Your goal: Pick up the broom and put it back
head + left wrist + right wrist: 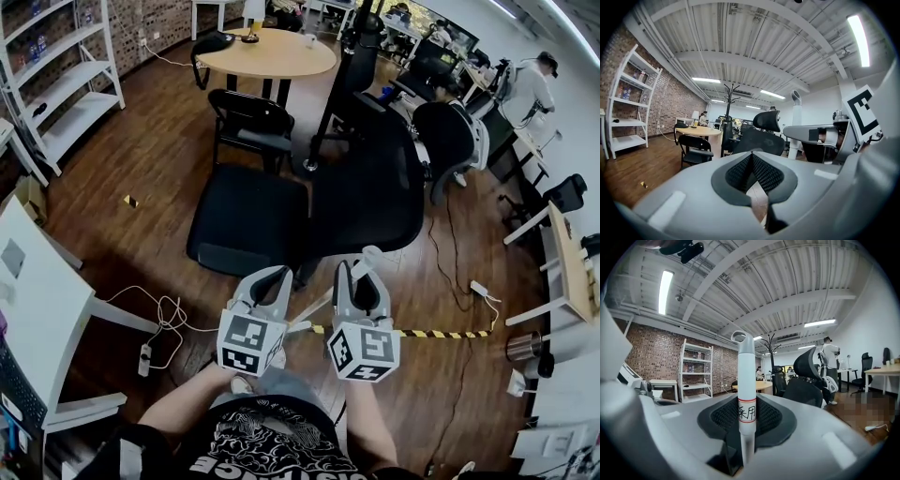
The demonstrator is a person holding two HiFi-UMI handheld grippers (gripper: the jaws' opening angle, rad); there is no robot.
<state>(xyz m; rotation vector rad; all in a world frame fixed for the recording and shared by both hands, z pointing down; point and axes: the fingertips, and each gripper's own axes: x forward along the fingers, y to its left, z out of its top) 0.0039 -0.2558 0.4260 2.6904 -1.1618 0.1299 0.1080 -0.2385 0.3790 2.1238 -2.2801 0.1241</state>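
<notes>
The head view looked steeply down, close over the left gripper [270, 279] and right gripper [356, 277]. The 2 gripper views faced level, sharing the office chair [375, 187] with it.

Open office: dark wood floor [141, 150], brick wall [656, 357] on the left, white shelf [70, 77] against it. Round table [272, 54] at the back, black folding chair [251, 117] in front of it, coat stand [731, 93] just beside. Mesh office chair [375, 187] mid-room. White desk [37, 281] near left, loose cable [169, 314] by its leg. Hazard tape [441, 334] stuck on the floor. White ribbed ceiling [740, 42], strip lights [859, 40] on.
</notes>
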